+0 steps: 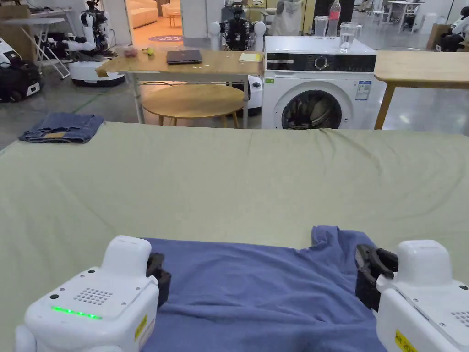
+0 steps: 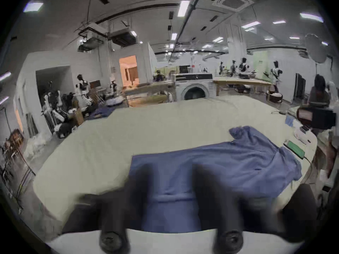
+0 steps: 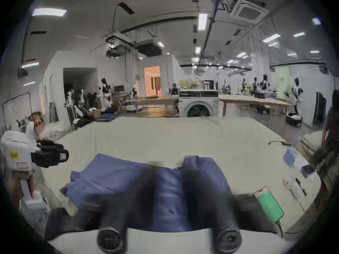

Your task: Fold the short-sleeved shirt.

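The blue short-sleeved shirt (image 1: 256, 288) lies spread on the green-covered worktop (image 1: 229, 183) at its near edge, wrinkled, with one sleeve bunched up at its far right corner. The left gripper (image 1: 158, 277) sits at the shirt's left edge and the right gripper (image 1: 366, 275) at its right edge, so the cloth stretches between them.

In the left gripper view, the dark fingers (image 2: 141, 190) are spread, and the blue shirt (image 2: 211, 162) shows in the gap between them and runs away to the right. In the right gripper view, the fingers (image 3: 200, 184) are likewise apart with shirt fabric (image 3: 119, 173) between and under them; whether either pair touches the cloth cannot be told through the blur. That view also shows the left gripper (image 3: 55, 154) farther off at the left, its black fingers pointing across the shirt's edge.

Both grippers are held low over the worktop with their white housings toward the person and their fingers pointing forward, roughly level with each other.

A folded pair of jeans (image 1: 62, 128) lies at the worktop's far left corner, well apart from the shirt. A phone (image 3: 268, 204) with a green screen lies near the worktop's right edge, beside some small white and blue items. Beyond the worktop stand a white washing machine (image 1: 318, 82), a wooden table with a laptop (image 1: 184, 57) and a low round table (image 1: 194, 101). Nothing lies on the open cover beyond the shirt.
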